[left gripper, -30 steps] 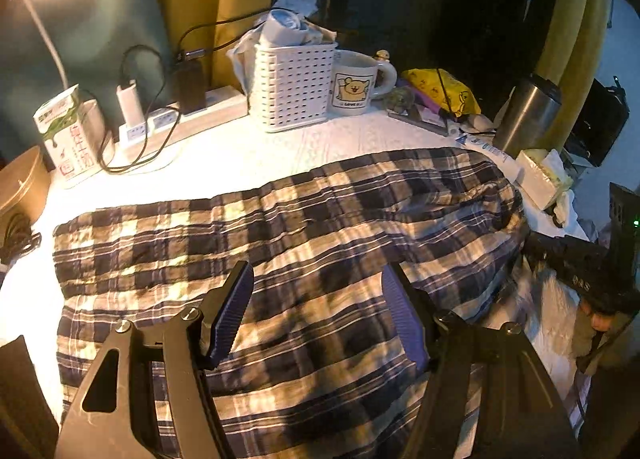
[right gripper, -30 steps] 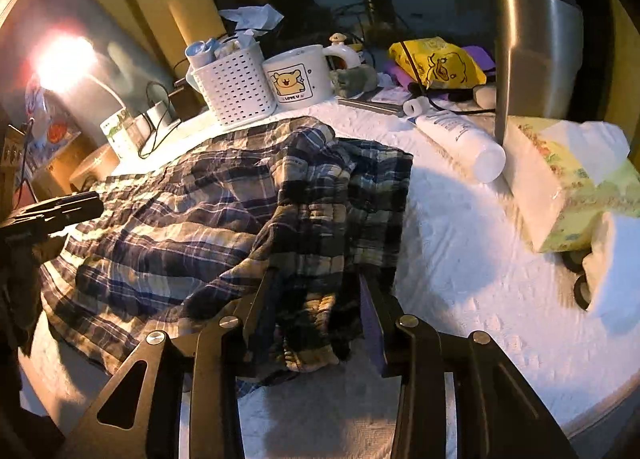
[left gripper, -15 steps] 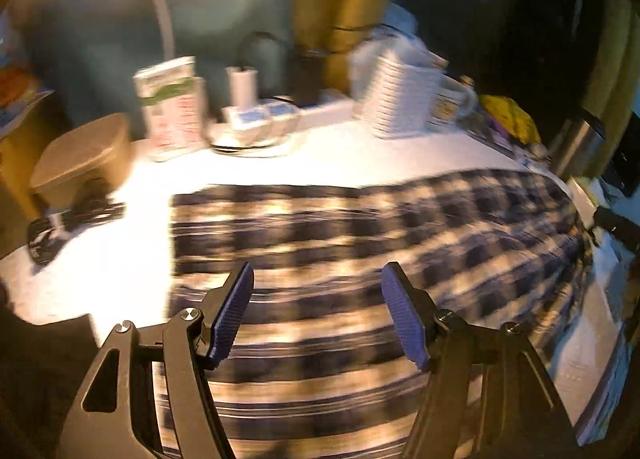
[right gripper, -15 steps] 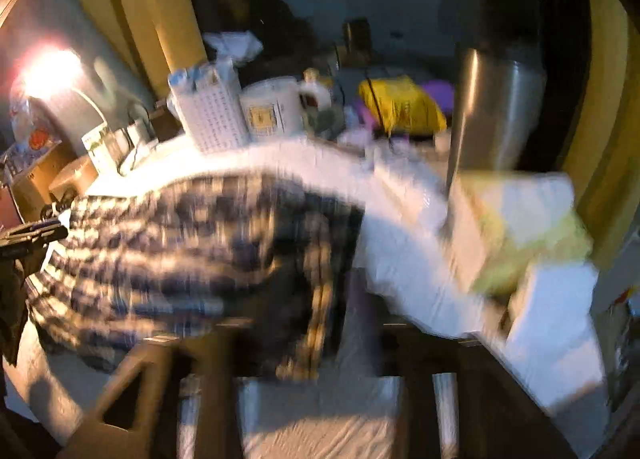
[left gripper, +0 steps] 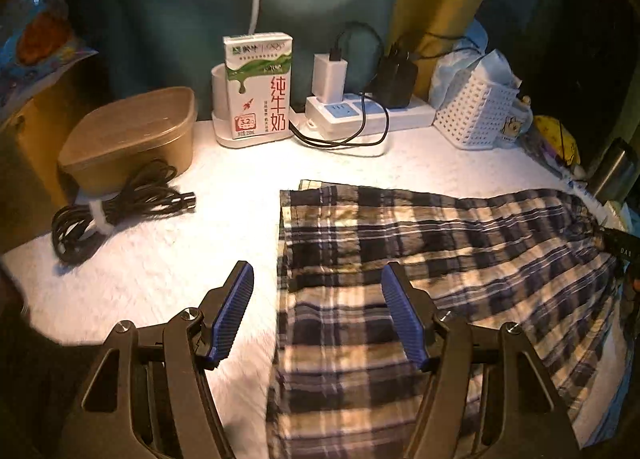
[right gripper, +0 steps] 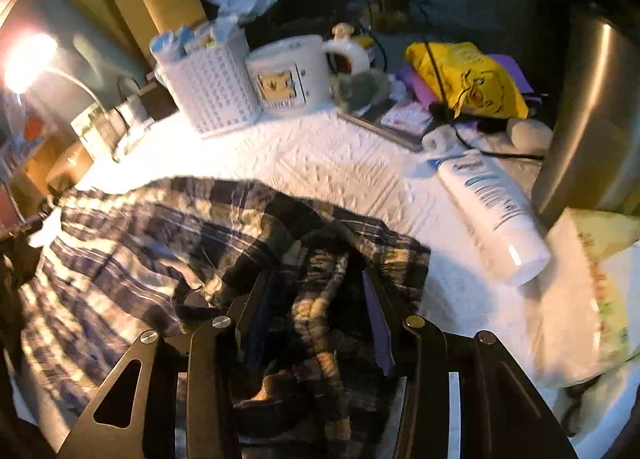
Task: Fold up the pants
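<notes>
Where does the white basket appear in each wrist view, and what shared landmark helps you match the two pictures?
Left wrist view: the basket stands at the upper right, at the table's far edge, right of the power strip.
Right wrist view: the basket stands at the upper left, beyond the pants.
Shared landmark: the mug beside it, partly hidden behind it in the left view.

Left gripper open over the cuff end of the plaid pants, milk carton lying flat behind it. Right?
Not quite. The milk carton stands upright, as the left wrist view shows. The rest holds: the left gripper is open over the cuff end of the plaid pants.
</notes>
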Tool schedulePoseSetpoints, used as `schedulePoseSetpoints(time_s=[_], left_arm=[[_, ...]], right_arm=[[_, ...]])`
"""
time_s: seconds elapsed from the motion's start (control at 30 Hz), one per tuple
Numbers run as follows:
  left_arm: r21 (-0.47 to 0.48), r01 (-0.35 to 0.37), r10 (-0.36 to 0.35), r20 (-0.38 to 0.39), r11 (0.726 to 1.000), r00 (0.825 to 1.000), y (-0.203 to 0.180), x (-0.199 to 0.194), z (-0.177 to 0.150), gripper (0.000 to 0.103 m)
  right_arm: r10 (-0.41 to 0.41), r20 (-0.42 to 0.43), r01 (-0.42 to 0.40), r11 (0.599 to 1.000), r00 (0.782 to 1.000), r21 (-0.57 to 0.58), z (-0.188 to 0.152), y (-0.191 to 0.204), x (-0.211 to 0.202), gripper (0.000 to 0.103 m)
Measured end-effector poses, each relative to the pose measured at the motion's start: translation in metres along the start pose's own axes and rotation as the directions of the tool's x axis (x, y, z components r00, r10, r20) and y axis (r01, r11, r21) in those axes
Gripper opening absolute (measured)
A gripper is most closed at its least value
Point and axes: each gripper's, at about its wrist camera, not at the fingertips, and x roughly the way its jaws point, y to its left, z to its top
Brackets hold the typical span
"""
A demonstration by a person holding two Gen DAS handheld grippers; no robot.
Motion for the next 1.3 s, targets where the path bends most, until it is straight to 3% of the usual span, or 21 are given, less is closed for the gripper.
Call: schedulePoseSetpoints(time_s=[0.03,0.17,0.27,0.3,0.33,0.37,0.4,0.5,0.73,0.87,1.0,1.07,1.1,1.13,1.17,1.3], left_arm=[[0.012,0.012,-0.012,-0.002,1.000,1.000,0.001,0.006,0.002,0.066],[0.063,0.018,-0.017,-0.013,0.998,1.000,0.006,0.031,0.016,0.066],[0.095,0.073,-0.070,-0.028,0.993,0.997,0.007,0.043,0.027,0.066],[0.109,0.093,-0.089,-0.040,0.990,0.995,0.006,0.047,0.031,0.061],[0.126,0.109,-0.104,-0.051,0.986,0.993,0.005,0.051,0.034,0.035],[0.133,0.111,-0.103,-0.067,0.985,0.992,0.004,0.055,0.036,0.021],[0.137,0.110,-0.098,-0.090,0.984,0.991,0.005,0.060,0.037,0.001],[0.162,0.096,-0.080,-0.104,0.982,0.991,0.002,0.068,0.041,0.000],[0.194,0.086,-0.085,-0.014,0.977,0.996,-0.005,0.058,0.071,0.000],[0.188,0.082,-0.068,-0.080,0.979,0.994,-0.004,0.085,0.083,0.000],[0.154,0.073,-0.052,-0.136,0.985,0.989,0.006,0.094,0.081,0.003],[0.128,0.080,-0.065,-0.114,0.989,0.991,0.012,0.079,0.079,0.026],[0.125,0.071,-0.060,-0.088,0.990,0.994,0.014,0.066,0.076,0.055],[0.116,0.062,-0.055,-0.062,0.991,0.997,0.017,0.052,0.073,0.072],[0.097,0.066,-0.063,-0.029,0.993,0.998,0.021,0.031,0.066,0.073],[0.063,0.087,-0.086,-0.018,0.994,0.996,0.027,-0.017,0.031,0.073]], right_arm=[[-0.010,0.002,0.010,1.000,1.000,-0.013,0.000,0.004,0.000,0.024],[-0.105,0.036,0.107,0.993,0.994,-0.050,0.004,0.015,-0.005,0.020],[-0.168,0.077,0.171,0.985,0.983,-0.039,0.008,0.012,-0.020,0.018],[-0.177,0.086,0.181,0.983,0.980,-0.032,0.009,0.010,-0.025,0.018],[-0.185,0.094,0.188,0.982,0.978,-0.028,0.010,0.008,-0.029,0.018],[-0.193,0.099,0.196,0.980,0.976,-0.024,0.011,0.007,-0.031,0.018],[-0.196,0.097,0.199,0.980,0.976,-0.023,0.011,0.006,-0.031,0.018],[-0.206,0.085,0.208,0.978,0.975,-0.016,0.011,0.005,-0.023,0.013],[-0.227,0.107,0.227,0.974,0.968,0.012,0.012,0.007,-0.025,0.011],[-0.237,0.095,0.235,0.971,0.967,0.037,0.012,0.002,-0.016,0.011],[-0.259,0.074,0.257,0.966,0.963,0.038,0.009,0.004,-0.001,0.011],[-0.263,0.081,0.260,0.965,0.961,0.047,0.010,0.004,-0.005,0.011],[-0.258,0.086,0.255,0.966,0.962,0.052,0.010,0.004,-0.008,0.011],[-0.255,0.089,0.251,0.967,0.963,0.055,0.010,0.004,-0.011,0.011],[-0.251,0.096,0.247,0.968,0.963,0.053,0.010,0.005,-0.015,0.012],[-0.247,0.122,0.242,0.969,0.961,0.054,0.002,0.010,-0.033,0.016]])
